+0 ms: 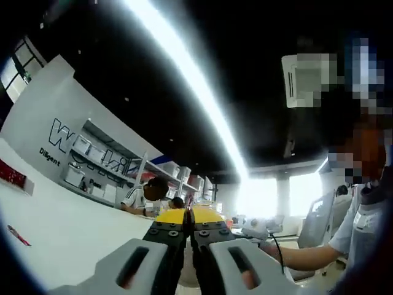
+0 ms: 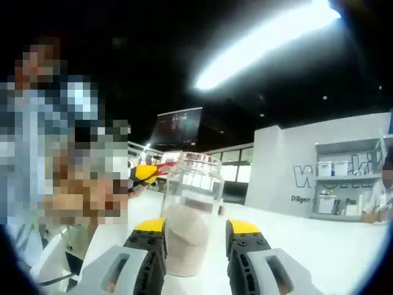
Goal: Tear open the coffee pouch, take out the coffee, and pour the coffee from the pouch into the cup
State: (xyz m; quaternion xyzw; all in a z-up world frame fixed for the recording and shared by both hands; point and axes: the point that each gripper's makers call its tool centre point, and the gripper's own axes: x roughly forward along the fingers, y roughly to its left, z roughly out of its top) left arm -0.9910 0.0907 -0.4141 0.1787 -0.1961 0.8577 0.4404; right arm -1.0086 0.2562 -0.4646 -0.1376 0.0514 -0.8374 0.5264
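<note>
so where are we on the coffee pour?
Late stage, it seems. Done: the clear cup already holds pale powder in its lower part. In hand: the right gripper has its jaws either side of the cup; the left gripper has its jaws together, and in the right gripper view a red pouch sits at its tip over the cup's rim. Left: finishing the pour, if any coffee remains.

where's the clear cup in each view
Left gripper view: I can't make out the clear cup here; the left hand-held gripper has its yellow-tipped jaws closed together.
Right gripper view: the clear cup stands at lower centre, between the open jaws of the right hand-held gripper, with pale powder in its bottom.
Shared landmark: the white wall with dark lettering and shelves beside it.
</note>
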